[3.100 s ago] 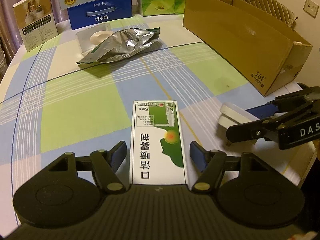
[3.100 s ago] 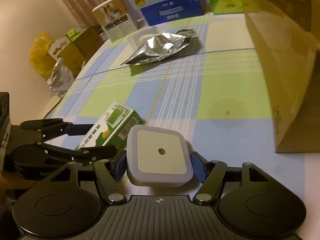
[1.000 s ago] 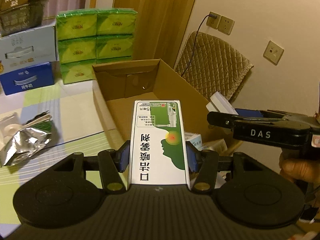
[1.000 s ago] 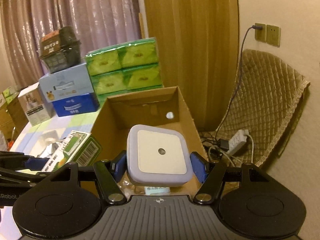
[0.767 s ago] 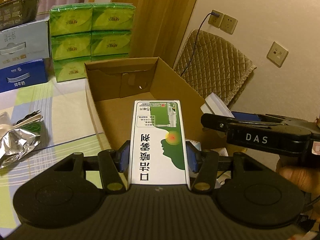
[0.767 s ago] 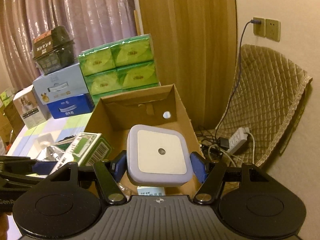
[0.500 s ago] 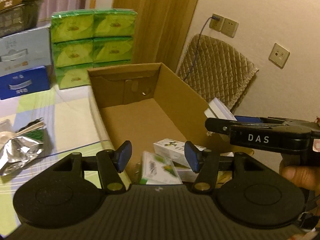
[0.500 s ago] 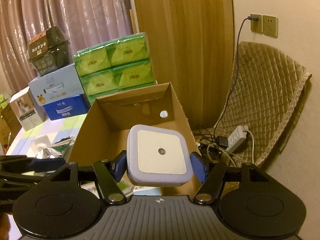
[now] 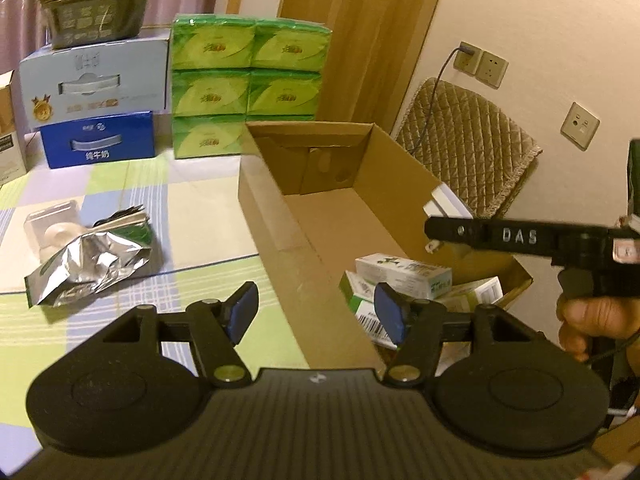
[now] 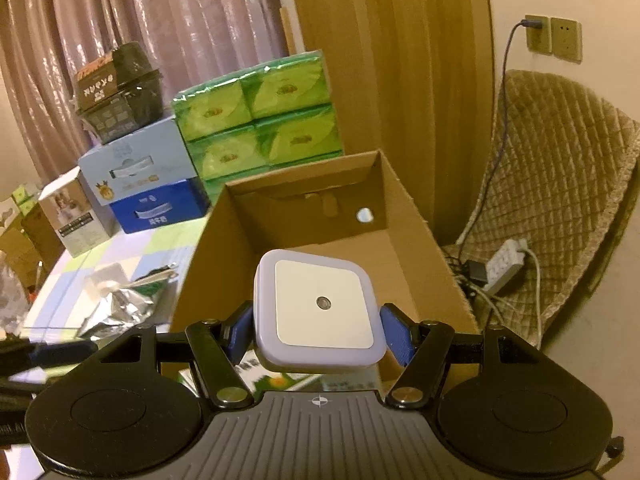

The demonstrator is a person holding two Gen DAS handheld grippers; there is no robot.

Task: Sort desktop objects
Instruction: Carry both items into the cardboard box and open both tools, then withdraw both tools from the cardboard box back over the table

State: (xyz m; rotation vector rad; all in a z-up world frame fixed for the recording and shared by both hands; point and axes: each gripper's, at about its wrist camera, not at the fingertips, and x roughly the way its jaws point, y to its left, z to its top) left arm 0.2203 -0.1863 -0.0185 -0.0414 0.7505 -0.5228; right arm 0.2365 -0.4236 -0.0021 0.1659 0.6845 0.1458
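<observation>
My left gripper (image 9: pixel 316 312) is level, pointing forward over the near left wall of the cardboard box (image 9: pixel 280 216), jaws spread wide, nothing between the blue pads (image 9: pixel 243 312). One pad sits over the checked tablecloth (image 9: pixel 120 184), the other over the box interior. My right gripper (image 10: pixel 318 332) is held above the near end of the same box, aimed toward its far wall, jaws closed onto the white square night light (image 10: pixel 320 312); both pads touch its sides. From the left wrist view the right gripper's black arm comes in from the right edge over the box's right wall, with my hand (image 9: pixel 592 320) wrapped on its handle and the night light's edge showing at its tip.

Vs earlier: a second ago the left jaws clamped the green and white carton (image 9: pixel 370 312) upright over the box; half a second ago they had opened and it was dropping. Now it lies inside the box at the near end, partly behind my right pad, barcode side showing, beside a white and green carton (image 9: pixel 404 276) and other small packs. Left gripper has shifted leftward, more table in view. Right gripper unchanged in grip, night light not released.

Foil pouch (image 9: pixel 92 268) and a clear plastic case (image 9: pixel 52 228) are on the table left of the box, well apart from it.
</observation>
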